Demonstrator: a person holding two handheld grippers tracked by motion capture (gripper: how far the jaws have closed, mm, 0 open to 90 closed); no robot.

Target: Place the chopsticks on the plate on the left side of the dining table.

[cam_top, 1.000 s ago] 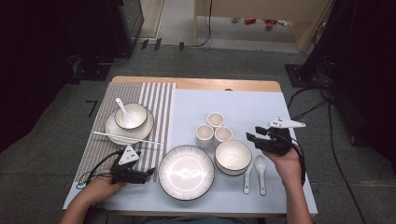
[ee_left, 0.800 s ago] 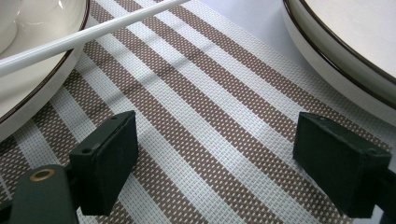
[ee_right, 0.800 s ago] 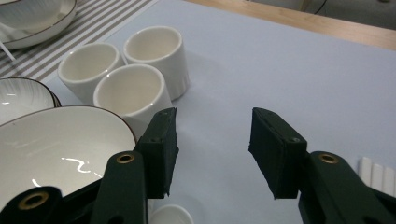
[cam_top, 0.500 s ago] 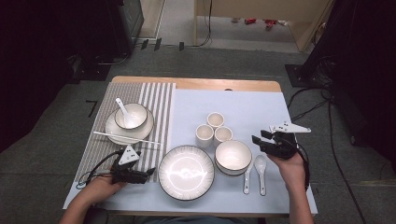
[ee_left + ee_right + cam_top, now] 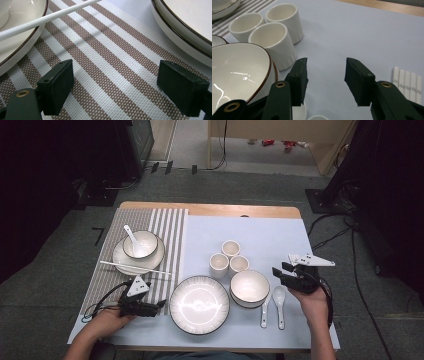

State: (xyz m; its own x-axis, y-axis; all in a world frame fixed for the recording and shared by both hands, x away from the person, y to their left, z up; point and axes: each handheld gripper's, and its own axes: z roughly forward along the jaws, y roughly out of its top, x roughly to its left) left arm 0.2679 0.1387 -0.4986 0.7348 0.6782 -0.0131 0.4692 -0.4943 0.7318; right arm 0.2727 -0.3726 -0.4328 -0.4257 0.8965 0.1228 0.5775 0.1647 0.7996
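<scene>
My right gripper (image 5: 278, 271) hovers just right of the white brown-rimmed bowl (image 5: 249, 287), its jaws open with nothing between them. From the right gripper view (image 5: 325, 80) the bowl (image 5: 234, 72) sits at the left and three white cups (image 5: 273, 40) stand beyond it. My left gripper (image 5: 161, 305) rests low on the striped placemat (image 5: 170, 227), open and empty, pointing at the large plate (image 5: 199, 304). Seen from the left gripper view (image 5: 115, 87), its pads straddle bare mat between a white chopstick (image 5: 45, 18) and the large plate (image 5: 185, 27).
Two white spoons (image 5: 272, 307) lie below my right gripper on the pale blue mat (image 5: 260, 235). A small bowl with a spoon (image 5: 140, 245) sits on a plate at the left. A small white ribbed piece (image 5: 407, 80) lies at the right.
My right gripper has sunk a little beside the bowl. The left gripper has stayed where it was.
</scene>
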